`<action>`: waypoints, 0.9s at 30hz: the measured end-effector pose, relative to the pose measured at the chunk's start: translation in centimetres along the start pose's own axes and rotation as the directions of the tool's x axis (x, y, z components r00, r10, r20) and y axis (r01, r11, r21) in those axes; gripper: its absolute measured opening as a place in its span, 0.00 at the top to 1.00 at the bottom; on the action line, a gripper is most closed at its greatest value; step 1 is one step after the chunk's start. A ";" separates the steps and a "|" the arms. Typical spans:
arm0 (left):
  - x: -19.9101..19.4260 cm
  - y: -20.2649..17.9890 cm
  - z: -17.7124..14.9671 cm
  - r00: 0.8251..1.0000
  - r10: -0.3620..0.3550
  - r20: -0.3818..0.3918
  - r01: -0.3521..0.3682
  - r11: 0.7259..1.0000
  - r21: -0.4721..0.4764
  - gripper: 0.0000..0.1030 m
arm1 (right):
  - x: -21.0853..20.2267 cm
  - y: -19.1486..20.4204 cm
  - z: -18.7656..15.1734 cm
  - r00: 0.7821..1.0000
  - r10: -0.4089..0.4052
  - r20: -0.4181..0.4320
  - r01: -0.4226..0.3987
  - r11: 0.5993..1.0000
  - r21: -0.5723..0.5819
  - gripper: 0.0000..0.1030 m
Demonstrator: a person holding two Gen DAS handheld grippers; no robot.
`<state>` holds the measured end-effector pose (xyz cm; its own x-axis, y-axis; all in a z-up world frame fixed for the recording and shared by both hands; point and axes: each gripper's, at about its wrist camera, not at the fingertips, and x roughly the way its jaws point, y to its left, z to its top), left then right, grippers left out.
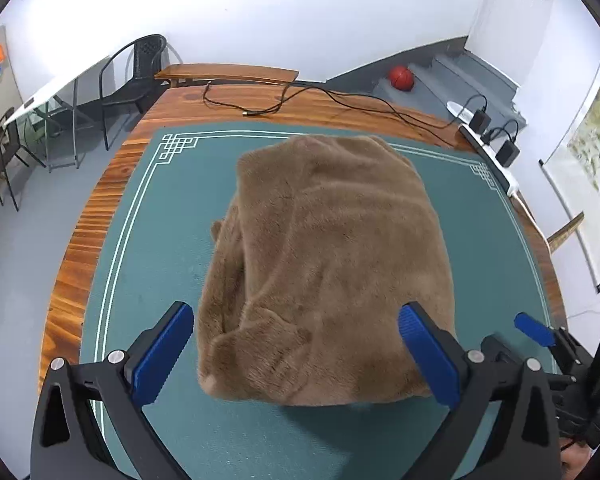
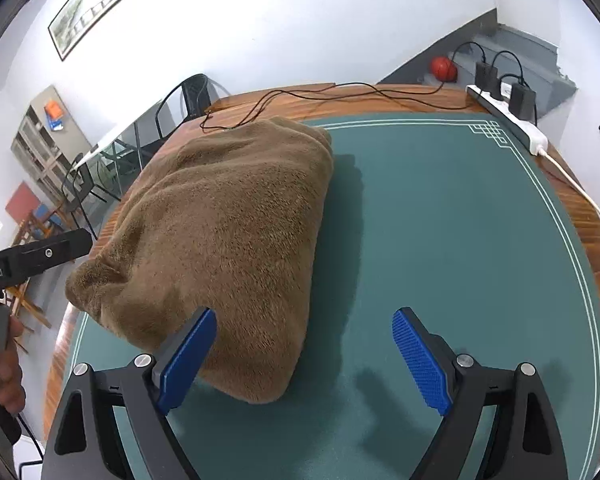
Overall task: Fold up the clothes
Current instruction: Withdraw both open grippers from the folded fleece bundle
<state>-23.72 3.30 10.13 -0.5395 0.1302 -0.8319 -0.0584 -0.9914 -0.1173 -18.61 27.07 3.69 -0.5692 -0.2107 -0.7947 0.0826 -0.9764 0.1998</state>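
A brown fleece garment [image 1: 324, 256] lies folded in a thick bundle on the green mat [image 1: 148, 264]; it also shows in the right wrist view [image 2: 220, 248]. My left gripper [image 1: 296, 344] is open and empty, its blue pads [image 1: 162, 356] straddling the bundle's near edge just above it. My right gripper [image 2: 304, 356] is open and empty at the bundle's near right corner, left pad [image 2: 188, 360] over the fabric, right pad over bare mat [image 2: 460, 240]. The right gripper's tip [image 1: 534, 328] shows at the left view's right edge.
The mat lies on a wooden table [image 1: 84, 232]. Black cables [image 1: 284, 100] and a white power strip [image 2: 512, 120] with chargers lie along the far and right edges. A chair [image 1: 140, 76], a bench and an orange ball [image 1: 401, 77] stand beyond.
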 end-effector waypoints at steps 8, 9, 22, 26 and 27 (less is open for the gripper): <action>-1.8 -1.6 -0.7 0.997 0.065 0.038 -0.067 0.997 0.049 0.00 | -0.2 0.3 -0.2 1.000 -0.012 -0.005 0.012 1.000 0.005 0.11; -2.0 -1.7 -0.7 0.996 0.079 0.044 -0.081 0.995 0.055 0.00 | -0.2 0.3 -0.2 1.000 -0.011 -0.006 0.011 1.000 0.008 0.11; 1.3 4.2 0.6 0.996 -0.080 -0.049 0.075 0.992 -0.101 0.00 | 0.9 -0.3 0.7 0.994 0.101 -0.032 -0.098 0.991 0.087 0.11; 4.2 6.8 1.9 0.986 -0.139 -0.087 0.125 0.980 -0.155 0.00 | 2.6 -1.3 1.9 0.990 0.137 -0.044 -0.130 0.982 0.138 0.11; 4.9 7.0 2.2 0.985 -0.145 -0.091 0.131 0.980 -0.147 0.00 | 3.1 -1.5 2.3 0.987 0.154 -0.049 -0.145 0.977 0.155 0.11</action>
<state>-28.65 -2.99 6.40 -0.4462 0.2732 -0.8522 -0.0042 -0.9529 -0.3033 -22.40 28.01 2.24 -0.5087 -0.3605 -0.7819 0.0366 -0.9164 0.3987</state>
